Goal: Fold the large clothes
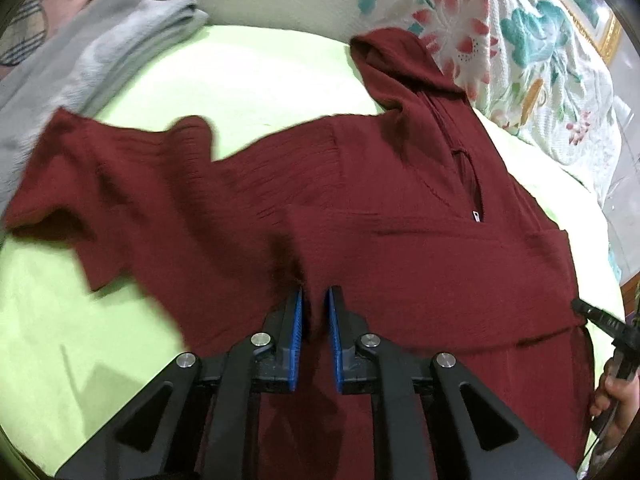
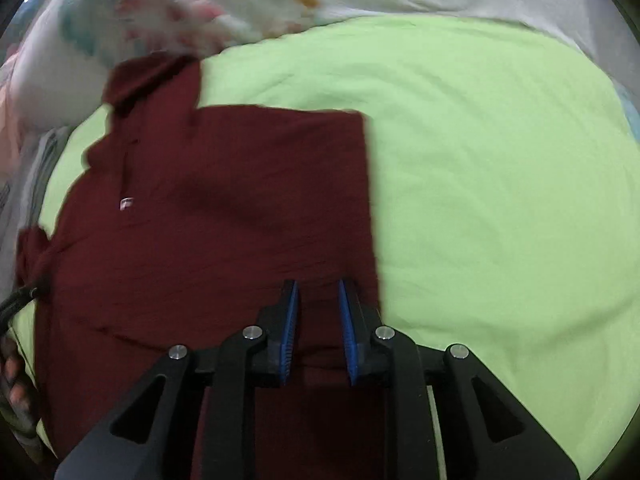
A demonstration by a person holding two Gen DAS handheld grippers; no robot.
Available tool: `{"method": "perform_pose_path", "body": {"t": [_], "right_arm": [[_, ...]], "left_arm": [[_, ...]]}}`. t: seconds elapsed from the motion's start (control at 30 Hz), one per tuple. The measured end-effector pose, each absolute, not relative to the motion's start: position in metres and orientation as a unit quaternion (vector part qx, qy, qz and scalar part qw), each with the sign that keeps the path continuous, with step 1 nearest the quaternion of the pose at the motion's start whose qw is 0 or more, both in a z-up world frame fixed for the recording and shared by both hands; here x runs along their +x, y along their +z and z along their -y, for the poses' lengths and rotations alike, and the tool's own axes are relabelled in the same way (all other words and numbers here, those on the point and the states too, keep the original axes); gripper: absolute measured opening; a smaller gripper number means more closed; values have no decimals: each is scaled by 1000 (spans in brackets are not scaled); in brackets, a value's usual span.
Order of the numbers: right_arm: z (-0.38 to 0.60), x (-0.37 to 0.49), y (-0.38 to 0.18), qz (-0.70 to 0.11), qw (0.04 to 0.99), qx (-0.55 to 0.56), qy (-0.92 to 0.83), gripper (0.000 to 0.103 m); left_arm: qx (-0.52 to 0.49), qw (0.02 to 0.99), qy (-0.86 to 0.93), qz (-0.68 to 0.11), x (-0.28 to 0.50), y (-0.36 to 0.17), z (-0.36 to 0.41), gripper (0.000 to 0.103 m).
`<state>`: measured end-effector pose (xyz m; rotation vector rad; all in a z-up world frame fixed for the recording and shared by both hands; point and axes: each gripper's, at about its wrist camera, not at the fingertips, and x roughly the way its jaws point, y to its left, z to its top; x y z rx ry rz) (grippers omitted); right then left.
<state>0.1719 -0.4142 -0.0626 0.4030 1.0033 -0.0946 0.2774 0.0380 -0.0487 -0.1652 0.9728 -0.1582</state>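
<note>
Green bedsheet (image 2: 500, 184) carries the maroon hooded top (image 1: 400, 208), spread flat, hood toward twelve o'clock. It looks soft, light, floppy; hems and sleeve edges seem best for gripping. Left hand-held gripper (image 1: 316, 300) pinches a raised fold; right hand-held gripper (image 2: 318, 292) stands slightly parted over the side edge, gripping nothing.

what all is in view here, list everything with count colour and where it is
hooded garment: one, dark red, spread on the sheet, one sleeve out to the left in the left wrist view
zip pull: one, silver, on the garment's chest
sheet: one, light green, under the garment
folded cloth: one, grey, far left edge of the sheet
floral bedding: one, white with pink and teal flowers, beyond the sheet
left gripper: one, black with blue pads, pinching a ridge of the garment
right gripper: one, black with blue pads, over the garment's right edge
</note>
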Motion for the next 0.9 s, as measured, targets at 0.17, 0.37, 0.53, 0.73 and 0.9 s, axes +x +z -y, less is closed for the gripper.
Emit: {"method": "perform_pose_path", "body": {"t": [0.17,0.37,0.53,0.73,0.9], "right_arm": [[392,138,-34,-435,873,222,5,45],[339,121,-37,-443,860,245,71,46],[310,117,-45,-458,849,243,100,46],[304,114,-52,-472,843,239,99,46],[307,109,-52,-472,842,242,95,46]], "left_arm": [[-80,896,-39,-435,253,-24,-88,17],[-172,879,-13,-444,264,-25,-149,50],[-215,860,-6,-463,283,-42,-163,53],[-229,860,-14,-456,302,-41,-165,14],[-209,864,-6,-458,312,-47,-164,0]]}}
